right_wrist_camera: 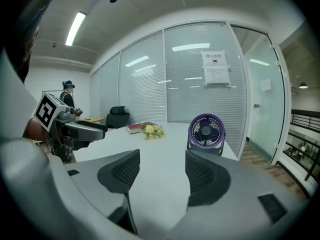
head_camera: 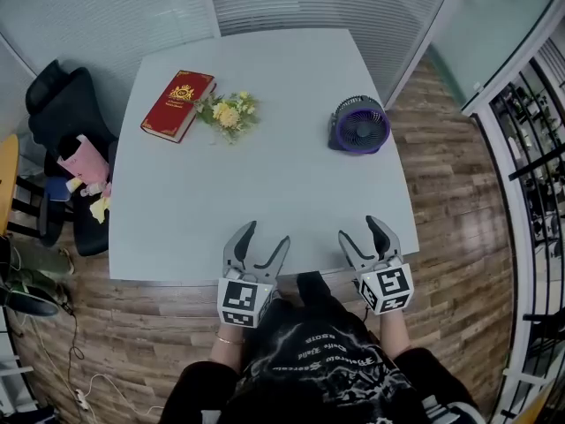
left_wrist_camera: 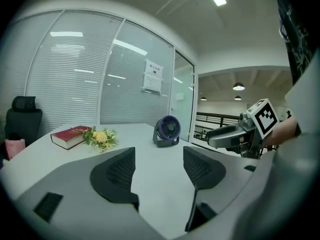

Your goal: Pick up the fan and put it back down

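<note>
A small purple desk fan stands upright at the far right of the pale table; it also shows as the fan in the left gripper view and the fan in the right gripper view. My left gripper hovers open over the table's near edge, nothing between its jaws. My right gripper is beside it, also open and empty, well short of the fan. In its own view the left gripper sees the right one at the right; the right gripper sees the left one at the left.
A red book and a small bunch of yellow flowers lie at the table's far left. A black chair with a pink bag stands left of the table. Glass walls with blinds run behind, and wooden floor lies to the right.
</note>
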